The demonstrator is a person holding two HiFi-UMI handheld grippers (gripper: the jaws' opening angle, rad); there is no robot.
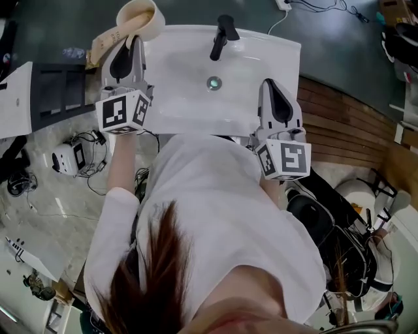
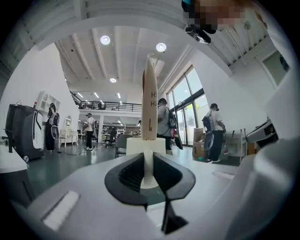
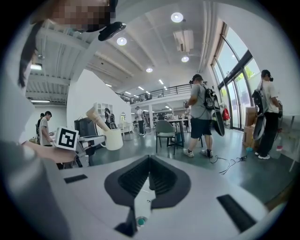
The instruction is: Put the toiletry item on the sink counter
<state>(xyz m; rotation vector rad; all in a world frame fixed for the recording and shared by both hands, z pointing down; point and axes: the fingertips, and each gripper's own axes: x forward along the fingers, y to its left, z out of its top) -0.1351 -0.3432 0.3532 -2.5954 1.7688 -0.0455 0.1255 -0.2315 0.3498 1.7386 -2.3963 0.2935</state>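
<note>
A cream cup with a tan tube leaning out of it hangs beyond the far left corner of the white sink. My left gripper is shut on it. In the left gripper view the jaws pinch a narrow white part of the cup, and the tube stands upright above them. My right gripper rests over the sink's right rim, shut with nothing in it. In the right gripper view its jaws meet, and the cup shows at the left.
A black faucet stands at the back of the basin, and the drain lies in its middle. A dark shelf unit is left of the sink. Cables and a small white device lie on the floor. People stand in the hall beyond.
</note>
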